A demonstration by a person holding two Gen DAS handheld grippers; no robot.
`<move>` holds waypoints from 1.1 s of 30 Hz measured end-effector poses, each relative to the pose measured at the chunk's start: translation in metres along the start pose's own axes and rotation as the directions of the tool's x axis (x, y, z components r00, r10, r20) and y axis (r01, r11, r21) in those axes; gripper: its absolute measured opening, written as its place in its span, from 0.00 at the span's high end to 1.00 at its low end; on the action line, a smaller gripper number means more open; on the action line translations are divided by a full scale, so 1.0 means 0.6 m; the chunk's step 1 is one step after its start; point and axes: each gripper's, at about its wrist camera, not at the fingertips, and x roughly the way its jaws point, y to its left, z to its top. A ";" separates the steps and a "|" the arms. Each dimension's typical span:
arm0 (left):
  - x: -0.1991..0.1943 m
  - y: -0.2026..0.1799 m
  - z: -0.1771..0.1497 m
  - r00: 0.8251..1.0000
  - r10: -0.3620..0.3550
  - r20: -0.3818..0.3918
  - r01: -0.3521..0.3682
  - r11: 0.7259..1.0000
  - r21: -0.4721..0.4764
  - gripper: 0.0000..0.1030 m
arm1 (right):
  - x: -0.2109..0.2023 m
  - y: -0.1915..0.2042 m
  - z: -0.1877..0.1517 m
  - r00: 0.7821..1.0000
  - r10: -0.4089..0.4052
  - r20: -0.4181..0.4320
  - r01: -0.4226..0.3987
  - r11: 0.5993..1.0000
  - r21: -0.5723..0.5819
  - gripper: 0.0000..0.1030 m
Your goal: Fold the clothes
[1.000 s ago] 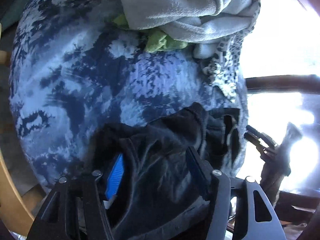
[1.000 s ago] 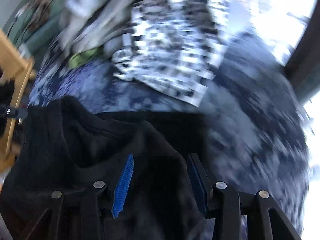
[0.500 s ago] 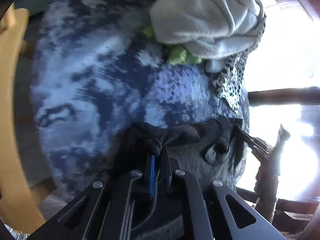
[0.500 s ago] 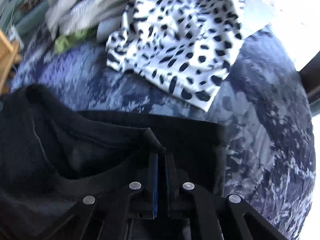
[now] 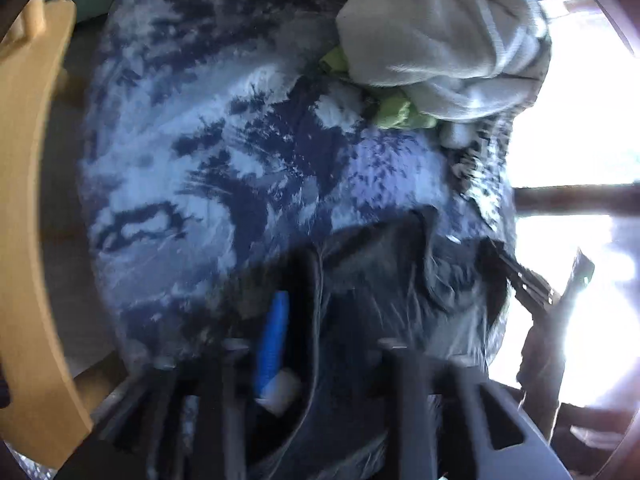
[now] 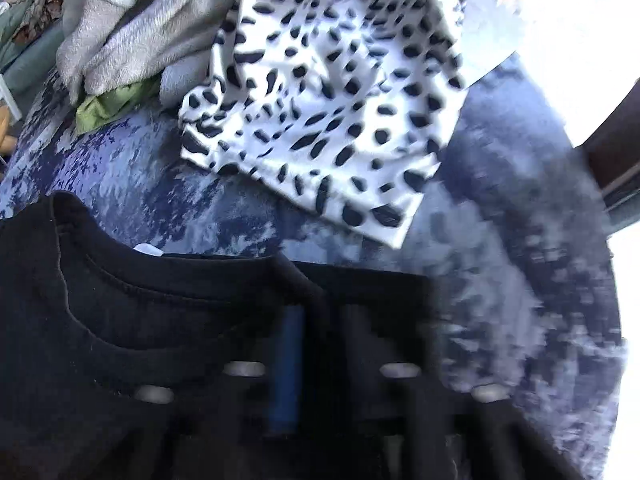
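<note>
A black shirt lies at the near edge of a blue-and-white patterned cover, its collar towards the left in the right wrist view. In the left wrist view the shirt is bunched under my left gripper, whose jaws stand apart over the cloth, motion-blurred. My right gripper is over the shirt just right of the collar, jaws a little apart, blurred. The other gripper shows at the shirt's far end in the left wrist view.
A pile of clothes sits at the back: a grey towel, a green cloth, and a white black-spotted garment. A wooden frame curves along the left. A bright window is on the right.
Both grippers were open a second ago, shut on the black shirt half a second ago, and now stand apart again. The shirt lies flatter, collar spread out.
</note>
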 end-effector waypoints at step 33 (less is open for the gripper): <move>0.033 0.011 -0.022 1.000 -0.025 -0.005 0.025 0.995 0.094 0.28 | -0.157 0.113 -0.185 0.772 0.629 0.087 -0.635 0.761 0.136 0.95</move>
